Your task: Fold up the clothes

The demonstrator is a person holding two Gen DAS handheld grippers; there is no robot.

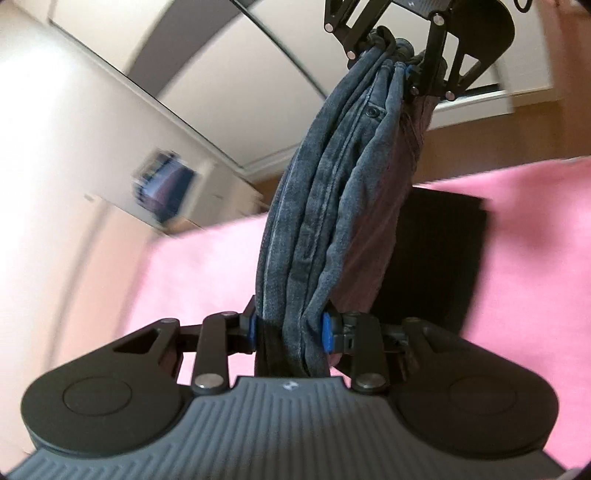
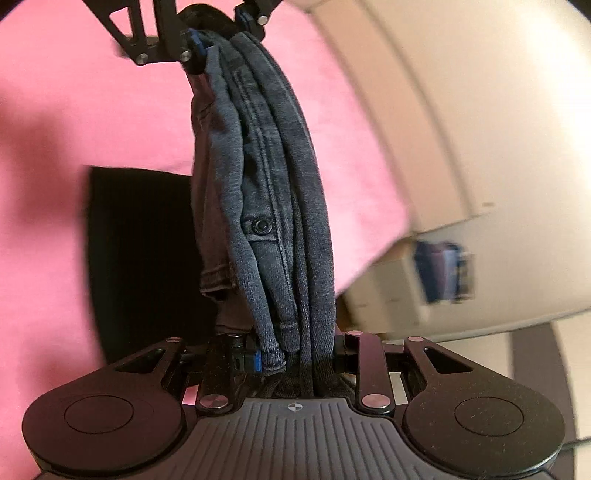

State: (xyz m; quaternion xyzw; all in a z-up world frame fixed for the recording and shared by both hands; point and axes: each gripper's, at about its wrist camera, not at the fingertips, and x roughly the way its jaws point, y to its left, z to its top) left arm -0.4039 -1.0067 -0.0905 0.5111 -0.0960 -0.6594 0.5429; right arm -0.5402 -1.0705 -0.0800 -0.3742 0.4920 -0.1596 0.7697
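Faded blue denim fills the middle of both views: the jeans [image 1: 332, 206] are bunched into thick lengthwise folds and stretched in the air between your two grippers. Your left gripper [image 1: 290, 328] sits at 6 o'clock in its own camera, its blue pads [image 1: 326, 330] pressed in from either side on one end of the bundle, closed as far as the cloth allows. Running up to 12 o'clock, the denim ends in your right gripper [image 1: 391, 44], which faces back toward you and pinches the other end.

From the right wrist the picture mirrors: your right gripper [image 2: 297, 360] clamps the jeans [image 2: 266, 192] at 6 o'clock, and your left gripper [image 2: 218, 29] bites them at 12 o'clock. A dark snap button [image 2: 261, 225] shows on the fabric near centre.

Both grippers point at each other, held above the pink bedcover [image 1: 517, 240]. A black folded garment [image 1: 443, 251] lies on it beneath the jeans, at about 3 o'clock in the left view. The background is blurred.
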